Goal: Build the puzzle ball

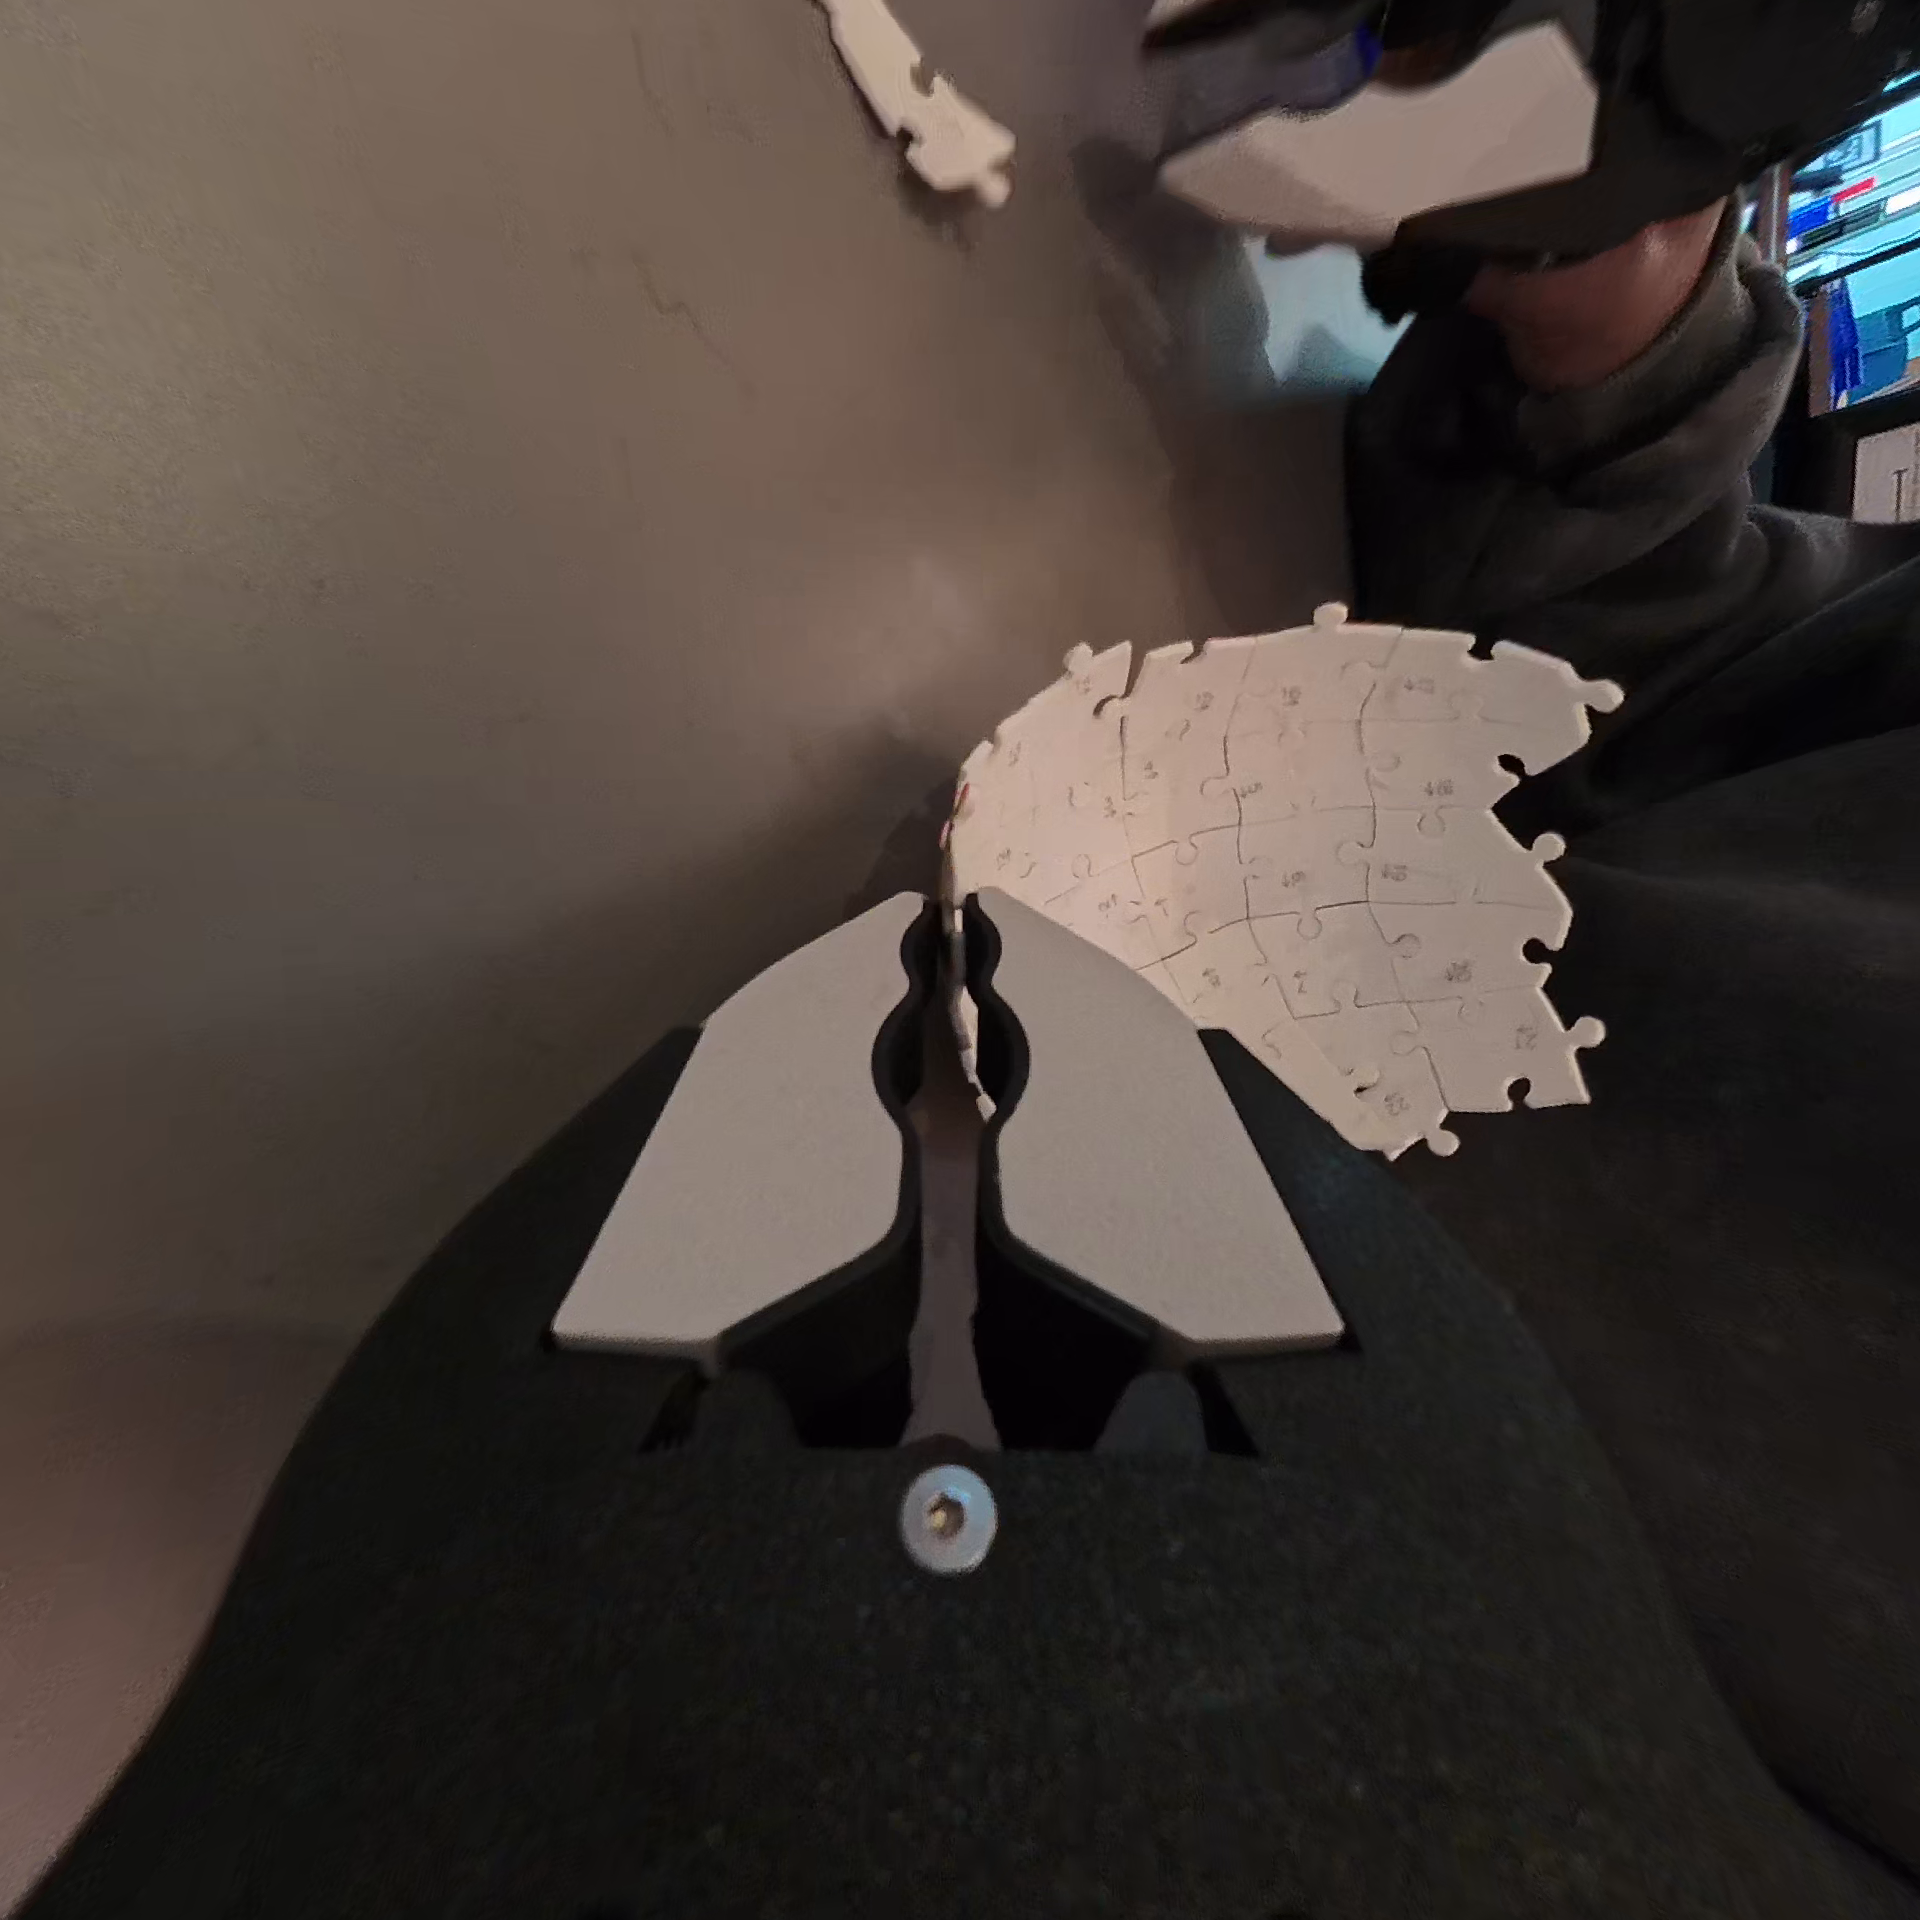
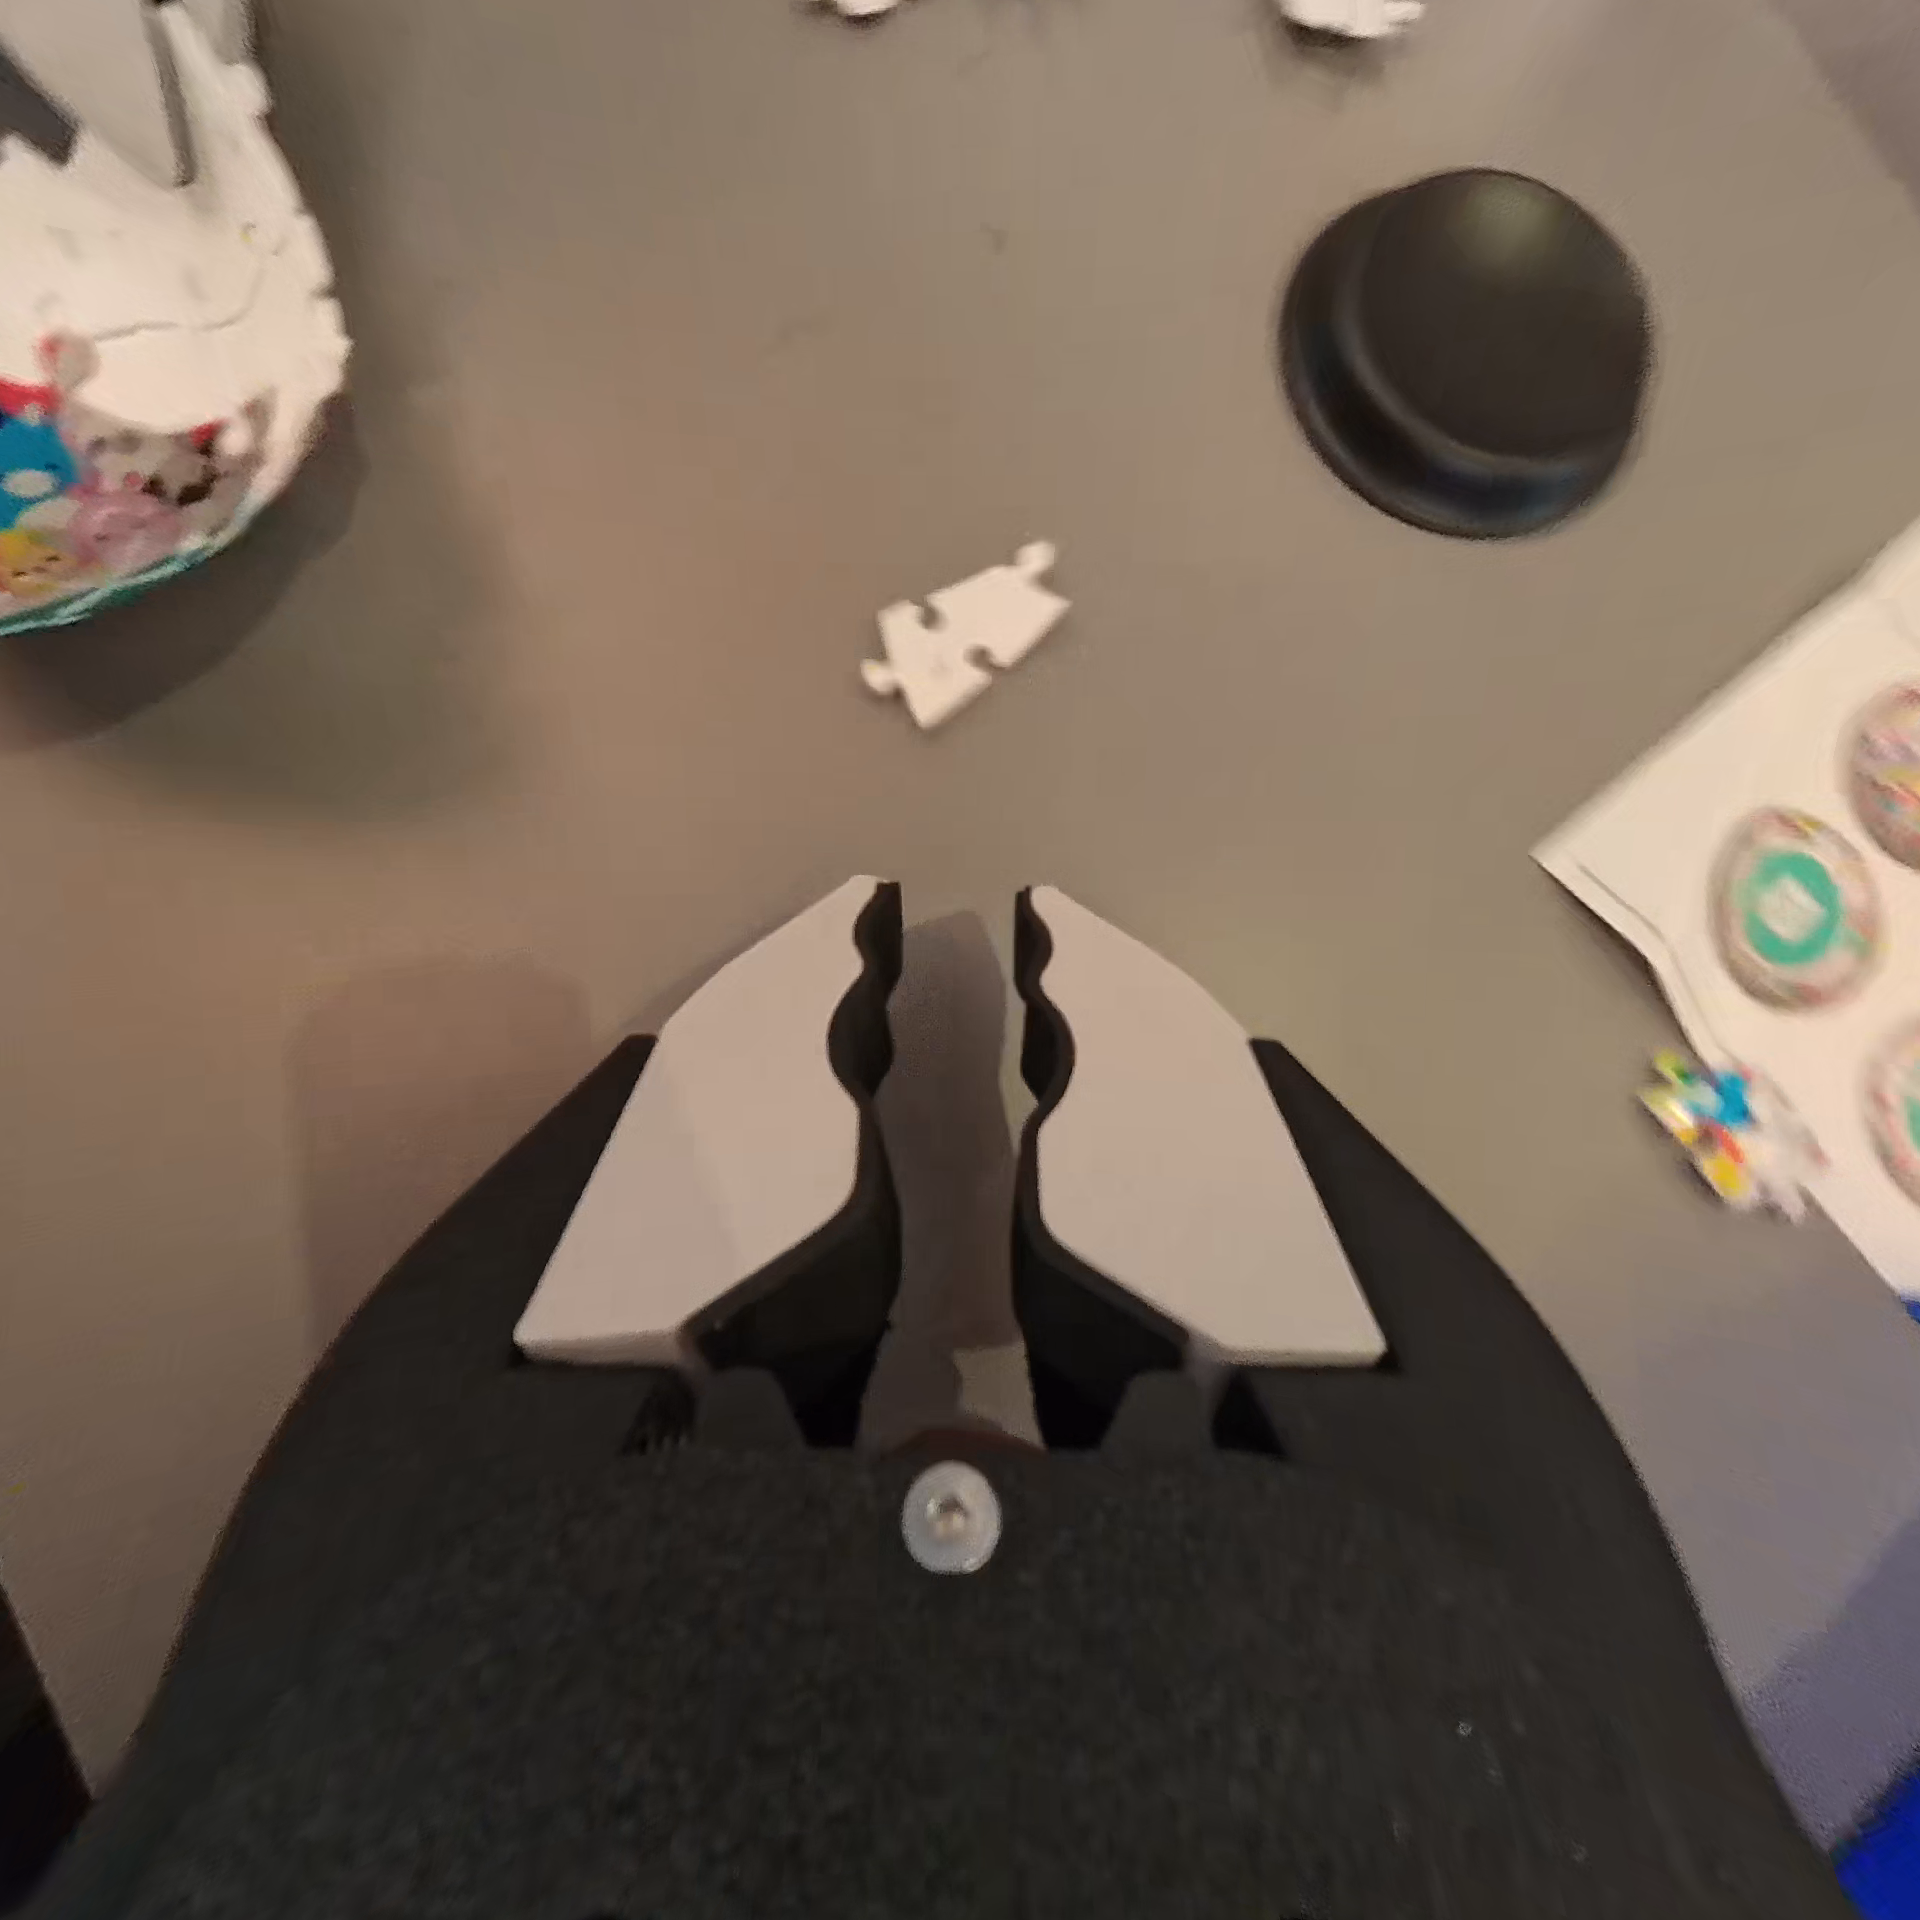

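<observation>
left tool clamped on the edge of the half-built puzzle ball shell, small printed numbers on its white inside, right tool slightly apart and empty above the grey surface, 2 joined white pieces just ahead, black dome stand and printed leaflet off right

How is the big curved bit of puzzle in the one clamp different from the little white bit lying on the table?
The curved shell is many joined pieces; the small bit looks like only two. The shell is held off the grey table, its edge pinched by the left gripper; the small bit lies flat and untouched ahead of the open right gripper. Both show plain white sides with knobbed edges.
</observation>
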`<state>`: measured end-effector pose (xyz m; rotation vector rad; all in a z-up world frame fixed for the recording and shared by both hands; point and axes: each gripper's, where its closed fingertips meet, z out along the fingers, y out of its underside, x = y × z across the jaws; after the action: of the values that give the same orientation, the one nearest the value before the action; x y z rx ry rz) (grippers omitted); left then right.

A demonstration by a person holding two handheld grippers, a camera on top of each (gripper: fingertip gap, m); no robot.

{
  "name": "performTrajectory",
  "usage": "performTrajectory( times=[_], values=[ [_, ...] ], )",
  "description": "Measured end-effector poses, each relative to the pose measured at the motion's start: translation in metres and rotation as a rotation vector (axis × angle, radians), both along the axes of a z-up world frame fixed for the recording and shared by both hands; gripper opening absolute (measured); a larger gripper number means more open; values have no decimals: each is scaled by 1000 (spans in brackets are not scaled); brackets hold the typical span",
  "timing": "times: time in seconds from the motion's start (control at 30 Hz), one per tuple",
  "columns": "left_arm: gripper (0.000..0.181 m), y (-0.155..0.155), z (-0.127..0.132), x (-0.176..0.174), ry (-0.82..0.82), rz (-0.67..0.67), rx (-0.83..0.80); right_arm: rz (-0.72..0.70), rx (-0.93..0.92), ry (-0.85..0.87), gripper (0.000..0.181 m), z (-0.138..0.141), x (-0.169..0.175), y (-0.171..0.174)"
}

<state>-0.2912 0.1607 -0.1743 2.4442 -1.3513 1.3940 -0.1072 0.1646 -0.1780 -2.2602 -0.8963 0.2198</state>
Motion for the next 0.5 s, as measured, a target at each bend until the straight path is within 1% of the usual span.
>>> performTrajectory(
  times=[0.03, 0.1, 0.13, 0.17, 0.23, 0.3, 0.37, 0.43, 0.5],
  values=[
    [3, 0, 0, 0, 2, 0, 2, -71, 26, 2, 20, 6, 16, 4],
    [4, 1, 1, 0, 2, 1, 9, -298, 91, 4, 23, 18, 66, 18],
    [4, 0, 2, 0, 1, -1, 10, -403, 101, 27, 31, 23, 91, 25],
    [4, 0, 2, 0, 1, -3, 10, -462, 94, 66, 38, 24, 109, 31],
    [4, 0, 1, 1, 2, -6, 7, -509, 89, 123, 40, 22, 132, 43],
    [4, 0, 1, 2, 6, -9, 8, -542, 54, 124, 45, 14, 145, 54],
    [4, 1, 3, 4, 7, -13, 17, -546, 18, 104, 56, 5, 145, 64],
    [4, 1, 4, 6, 6, -16, 21, -567, -34, 47, 61, -8, 144, 69],
    [4, 0, 4, 7, 7, -19, 21, -597, -36, -11, 65, -18, 147, 74]
  ],
)
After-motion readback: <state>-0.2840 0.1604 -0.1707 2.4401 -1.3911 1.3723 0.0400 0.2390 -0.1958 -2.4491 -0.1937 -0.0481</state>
